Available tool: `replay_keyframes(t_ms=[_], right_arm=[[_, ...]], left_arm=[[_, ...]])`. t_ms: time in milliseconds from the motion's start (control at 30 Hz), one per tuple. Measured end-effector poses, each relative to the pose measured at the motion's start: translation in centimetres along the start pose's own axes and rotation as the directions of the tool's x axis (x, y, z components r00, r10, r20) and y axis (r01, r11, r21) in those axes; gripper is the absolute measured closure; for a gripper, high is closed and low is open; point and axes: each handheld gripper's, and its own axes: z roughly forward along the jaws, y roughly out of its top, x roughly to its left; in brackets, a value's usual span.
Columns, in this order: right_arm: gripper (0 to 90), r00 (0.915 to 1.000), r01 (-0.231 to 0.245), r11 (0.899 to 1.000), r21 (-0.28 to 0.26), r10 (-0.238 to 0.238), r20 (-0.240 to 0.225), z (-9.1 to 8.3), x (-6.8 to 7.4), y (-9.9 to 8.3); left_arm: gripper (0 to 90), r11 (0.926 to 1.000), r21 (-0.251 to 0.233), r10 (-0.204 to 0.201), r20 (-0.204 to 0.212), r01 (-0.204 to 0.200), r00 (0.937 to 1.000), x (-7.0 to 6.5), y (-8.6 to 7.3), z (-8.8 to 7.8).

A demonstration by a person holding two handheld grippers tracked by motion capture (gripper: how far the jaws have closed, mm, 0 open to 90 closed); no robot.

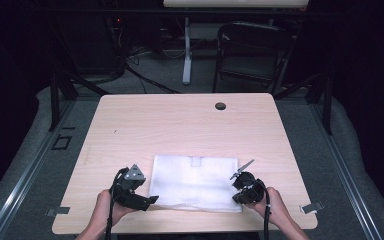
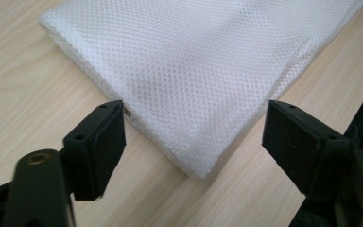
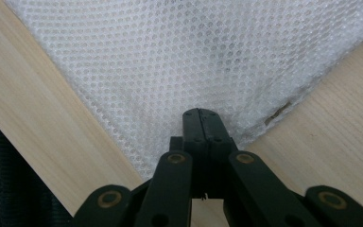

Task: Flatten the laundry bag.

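Note:
A white mesh cloth [image 1: 195,182] lies folded flat near the front edge of the wooden table [image 1: 180,120]. My left gripper [image 1: 150,200] sits at its front left corner. In the left gripper view the jaws of my left gripper [image 2: 194,137] stand wide apart, and that corner of the cloth [image 2: 194,61] lies on the wood between them, untouched by either pad. My right gripper [image 1: 237,196] is at the front right corner. In the right gripper view the right gripper [image 3: 202,118] has its jaws pressed together on the tip of the cloth [image 3: 184,56].
A dark round grommet [image 1: 220,106] is set in the table near its far edge. Behind the table stand a black folding chair [image 1: 252,50] and a white post [image 1: 186,50]. Bare wood surrounds the cloth.

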Motion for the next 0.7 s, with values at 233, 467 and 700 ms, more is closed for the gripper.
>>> replay_keyframes(t_ms=[233, 467, 700], right_arm=[[78.7, 0.9992, 0.038, 0.999, 0.0, -0.038, -0.015, -0.3, 0.0, 0.1], [50.8, 0.9994, 0.029, 0.995, -0.094, -0.031, -0.017, -1.8, 0.2, 0.2], [21.6, 0.9999, -0.005, 0.993, -0.121, 0.004, -0.01, -2.2, -0.3, -0.1]], left_arm=[[16.7, 0.999, -0.015, 0.042, 0.015, -0.041, 0.999, -0.4, 1.0, 0.7], [15.8, 0.9951, -0.001, 0.099, 0.052, -0.099, 0.9937, -1.6, 2.4, 2.6], [15.8, 0.9883, 0.012, 0.151, 0.071, -0.152, 0.986, -2.9, 3.4, 4.1]])
